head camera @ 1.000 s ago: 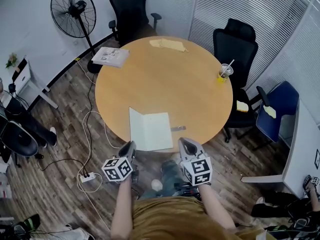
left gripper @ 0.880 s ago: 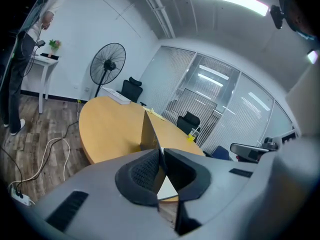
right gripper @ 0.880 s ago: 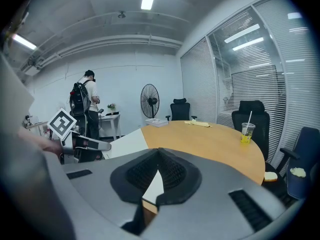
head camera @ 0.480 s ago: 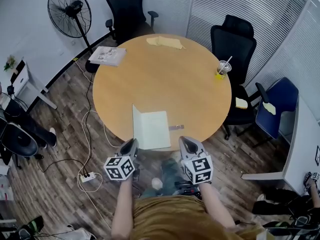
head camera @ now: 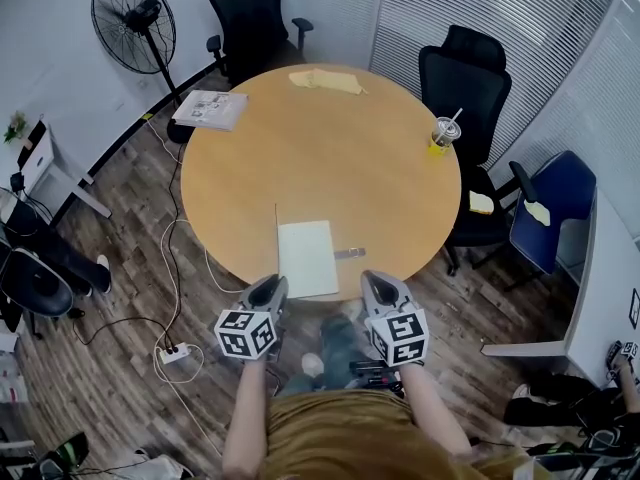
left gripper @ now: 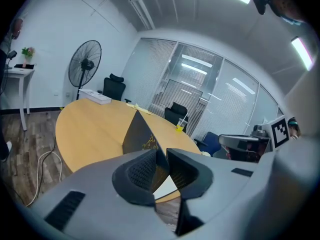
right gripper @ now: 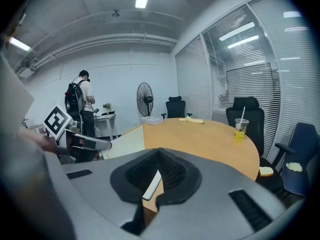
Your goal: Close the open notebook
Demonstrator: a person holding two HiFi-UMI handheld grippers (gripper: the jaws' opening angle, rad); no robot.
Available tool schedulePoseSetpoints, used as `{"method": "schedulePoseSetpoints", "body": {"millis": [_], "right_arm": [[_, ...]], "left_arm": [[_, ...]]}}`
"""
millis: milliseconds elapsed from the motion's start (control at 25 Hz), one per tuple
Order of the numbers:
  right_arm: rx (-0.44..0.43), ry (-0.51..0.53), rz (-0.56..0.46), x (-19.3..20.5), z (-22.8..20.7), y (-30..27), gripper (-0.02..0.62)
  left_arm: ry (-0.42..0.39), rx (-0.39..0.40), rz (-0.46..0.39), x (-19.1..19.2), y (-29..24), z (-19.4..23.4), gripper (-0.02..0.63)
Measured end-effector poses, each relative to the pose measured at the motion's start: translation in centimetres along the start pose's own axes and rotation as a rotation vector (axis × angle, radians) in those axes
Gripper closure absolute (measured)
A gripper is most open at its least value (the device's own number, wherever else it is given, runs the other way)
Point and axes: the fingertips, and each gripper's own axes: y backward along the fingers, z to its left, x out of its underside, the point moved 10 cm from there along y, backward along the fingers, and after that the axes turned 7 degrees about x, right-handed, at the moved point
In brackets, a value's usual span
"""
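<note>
Halfway through its fold, found the notebook [head camera: 307,258] flat on the surface [head camera: 320,138], with that surface's near rim just under the notebook's near end. Saw its left cover [head camera: 276,236] standing almost upright on the spine, with the right page bare beside it. Read the notebook's long axis as running straight away from the person, spine along it. Placed the left gripper [head camera: 272,284] right at the notebook's near left corner, closer than the right gripper [head camera: 378,282], which sat apart, off the notebook's near right corner. Found the left fingers [left gripper: 140,173] just eased apart and slack, the cover's near edge in line with their gap but seemingly not pinched. Found the right fingers [right gripper: 172,173] clenched on nothing. Judged the cover due a push rightward, over the spine, down onto the page.
</note>
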Motion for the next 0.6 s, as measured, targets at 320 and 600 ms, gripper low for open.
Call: {"method": "schedulePoseSetpoints", "body": {"millis": [320,600], "right_arm": [[-0.003,-0.005,0.007,0.2,-0.1,-0.4,0.583],[-0.006,-0.004,0.014,0.2,0.0,-0.7,0.584]], "left_arm": [[-0.014,0.023,0.018,-0.1,-0.8,-0.5,0.518],[-0.021,0.047,0.038,-0.1,-1.4,-0.8,0.511]]}}
